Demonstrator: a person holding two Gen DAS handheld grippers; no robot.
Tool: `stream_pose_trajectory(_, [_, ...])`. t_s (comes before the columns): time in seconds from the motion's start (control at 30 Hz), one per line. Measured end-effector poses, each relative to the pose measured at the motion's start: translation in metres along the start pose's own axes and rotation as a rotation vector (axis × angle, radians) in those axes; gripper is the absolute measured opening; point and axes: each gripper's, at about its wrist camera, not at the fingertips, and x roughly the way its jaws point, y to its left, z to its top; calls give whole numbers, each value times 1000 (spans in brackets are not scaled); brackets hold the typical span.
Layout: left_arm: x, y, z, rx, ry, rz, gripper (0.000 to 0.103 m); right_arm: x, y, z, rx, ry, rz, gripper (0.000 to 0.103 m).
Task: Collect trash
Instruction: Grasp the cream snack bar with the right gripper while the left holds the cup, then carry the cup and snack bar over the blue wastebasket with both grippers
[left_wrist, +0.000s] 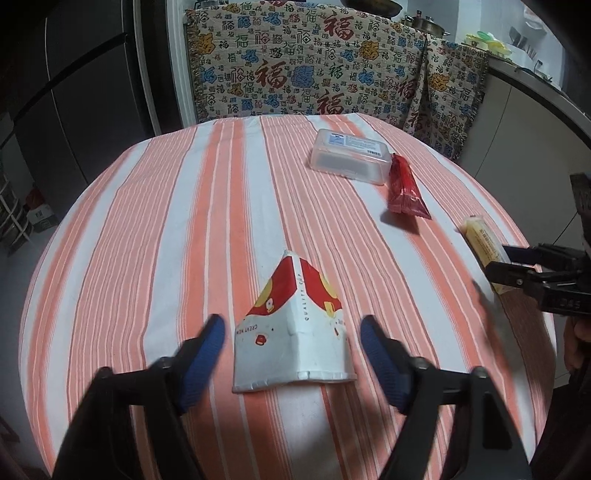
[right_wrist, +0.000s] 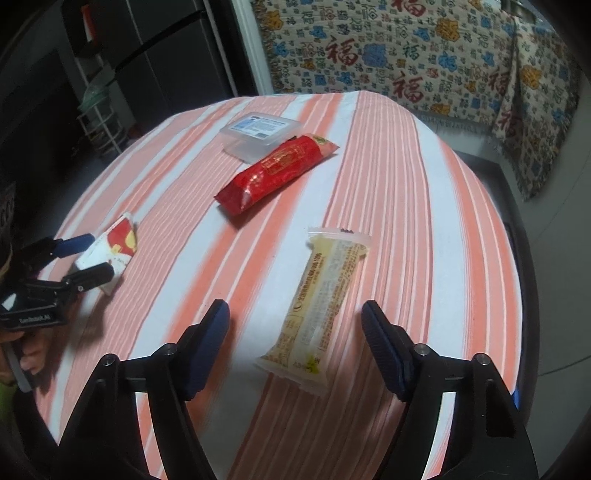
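Left gripper (left_wrist: 291, 343): jaws wide, one on either side of the flattened paper cup (left_wrist: 291, 332), not gripping it. The cup lies near the table's (left_wrist: 147, 221) near edge.

Right gripper (right_wrist: 295, 332): jaws wide, flanking the yellow wrapper (right_wrist: 321, 302) without contact. The wrapper lies toward the right edge.

The red wrapper (right_wrist: 277, 170) lies mid-table, its far end just beside the clear box (right_wrist: 258, 134) toward the far edge.

flattened cup (left_wrist: 291, 325): "QUALITY CUP", "GREAT NEW" | draped cloth (left_wrist: 332, 62): repeated "福" | left gripper's body (right_wrist: 35, 318): "GenRobot.AI"
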Motion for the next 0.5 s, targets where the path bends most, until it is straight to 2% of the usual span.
stream_pose_trajectory(0.03, [1, 0, 0, 0, 14, -12, 45, 2, -2, 0, 4, 12, 11, 42])
stream_pose_trajectory(0.07, [0, -1, 1, 2, 8, -15, 45, 2, -3, 0, 2, 16, 16, 21])
stream_pose_trajectory(0.1, [-1, -2, 0, 7, -1, -21, 35, 0, -3, -1, 1, 12, 24, 18])
stream_pose_trajectory(0.23, [-10, -13, -3, 22, -33, -42, 19, -14, 0, -2, -7, -9, 46, 17])
stream_pose_trajectory(0.5, [-29, -58, -9, 33, -82, -146, 17, -38, -1, -11, -9, -41, 75, 16])
